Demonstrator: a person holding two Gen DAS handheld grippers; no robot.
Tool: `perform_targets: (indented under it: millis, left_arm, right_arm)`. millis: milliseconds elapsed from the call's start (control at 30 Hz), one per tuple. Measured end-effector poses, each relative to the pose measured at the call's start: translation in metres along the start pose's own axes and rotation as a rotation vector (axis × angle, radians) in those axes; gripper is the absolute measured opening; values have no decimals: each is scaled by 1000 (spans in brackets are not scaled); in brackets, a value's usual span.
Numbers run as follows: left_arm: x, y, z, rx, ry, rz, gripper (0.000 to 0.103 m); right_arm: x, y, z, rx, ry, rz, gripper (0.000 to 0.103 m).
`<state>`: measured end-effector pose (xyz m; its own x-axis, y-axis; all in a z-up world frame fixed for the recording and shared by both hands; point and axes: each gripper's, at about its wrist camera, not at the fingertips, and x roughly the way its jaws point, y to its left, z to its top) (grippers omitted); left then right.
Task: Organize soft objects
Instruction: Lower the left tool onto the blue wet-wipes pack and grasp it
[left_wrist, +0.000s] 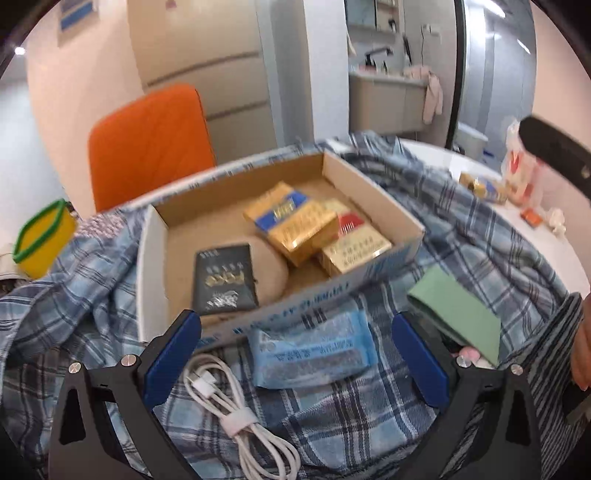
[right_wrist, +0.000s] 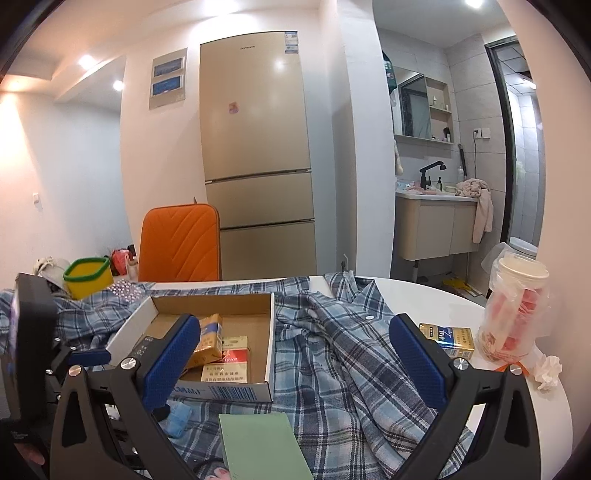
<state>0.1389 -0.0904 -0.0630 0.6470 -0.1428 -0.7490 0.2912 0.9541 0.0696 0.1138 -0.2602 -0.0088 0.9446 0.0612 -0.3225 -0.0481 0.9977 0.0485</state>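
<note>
On the white bench (right_wrist: 436, 295), packs sit in the box (left_wrist: 369, 266), tissues (left_wrist: 310, 350) wait outside, both tools (left_wrist: 295, 354) (right_wrist: 295, 365) gape empty.

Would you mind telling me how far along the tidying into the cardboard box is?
Done: several cigarette packs and a black pack lie in the cardboard box. In hand: nothing; the left gripper and right gripper are both open. Left: the blue packet, white cable, green card and plaid shirt remain outside.
</note>
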Motion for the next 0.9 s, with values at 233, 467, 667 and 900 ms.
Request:
perform_targets:
  millis: [233, 467, 667, 900]
  left_arm:
    - [27, -8, -4, 30, 135, -6, 93]
    - [25, 3, -8, -26, 132, -38, 75]
    - [13, 10, -10, -56, 80, -80, 61]
    - [4, 7, -12, -29, 46, -56, 71]
  right_arm:
    - [6, 0, -4, -1, 33, -5, 103]
    - [12, -1, -5, -2, 58, -14, 103]
    - [17, -2, -6, -8, 91, 6, 103]
    - [28, -7, -10, 20, 165, 42, 103]
